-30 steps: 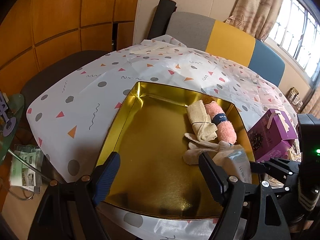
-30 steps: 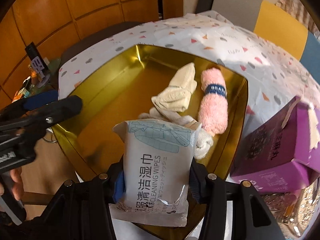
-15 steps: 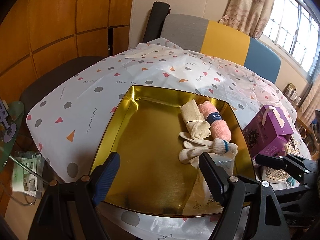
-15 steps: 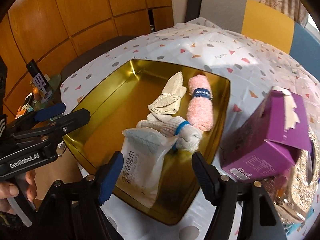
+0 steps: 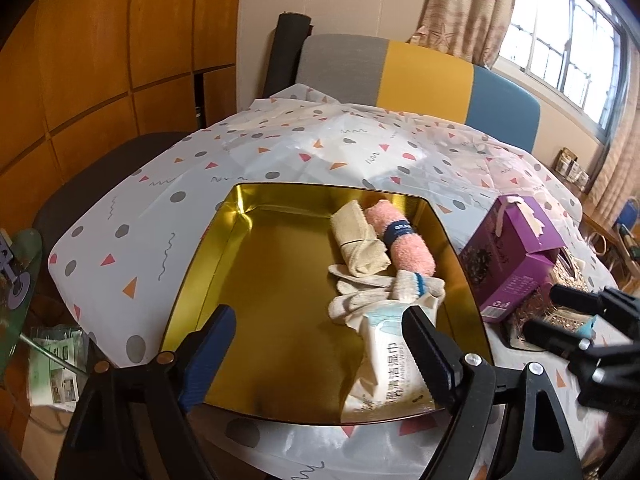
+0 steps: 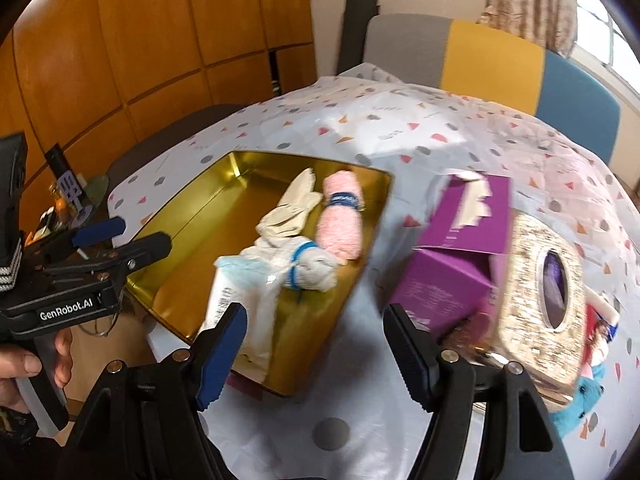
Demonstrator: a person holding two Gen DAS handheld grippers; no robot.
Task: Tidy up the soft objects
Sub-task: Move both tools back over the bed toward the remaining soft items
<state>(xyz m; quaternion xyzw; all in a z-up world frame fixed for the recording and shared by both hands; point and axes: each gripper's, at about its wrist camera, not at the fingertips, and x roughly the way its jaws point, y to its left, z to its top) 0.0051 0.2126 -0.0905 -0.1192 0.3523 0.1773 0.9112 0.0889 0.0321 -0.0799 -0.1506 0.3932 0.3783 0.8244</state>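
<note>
Wipes pack (image 5: 390, 364) lies in the gold tin (image 5: 280, 320), leaning on its near wall against the bundled gloves (image 5: 384, 292), beside the cream roll (image 5: 360, 244) and pink towel (image 5: 404, 240). My right claw (image 6: 316, 344) and left claw (image 5: 320, 344) both gape, holding nothing. Next, I judge, the blue plush (image 6: 588, 396) beyond the purple box (image 6: 452, 260). Patterned cloth covers the worktop (image 5: 280, 152); a chair (image 5: 420, 72) and window (image 5: 560, 40) lie behind.

The left wrist view looks forward and down from the near edge of the gold tray (image 5: 208, 240), close over its open side; the right wrist view faces the same way from further right, above the patterned tablecloth (image 6: 360, 396); both share the tray, the purple box (image 6: 452, 264) and the striped sofa back (image 5: 420, 68).
</note>
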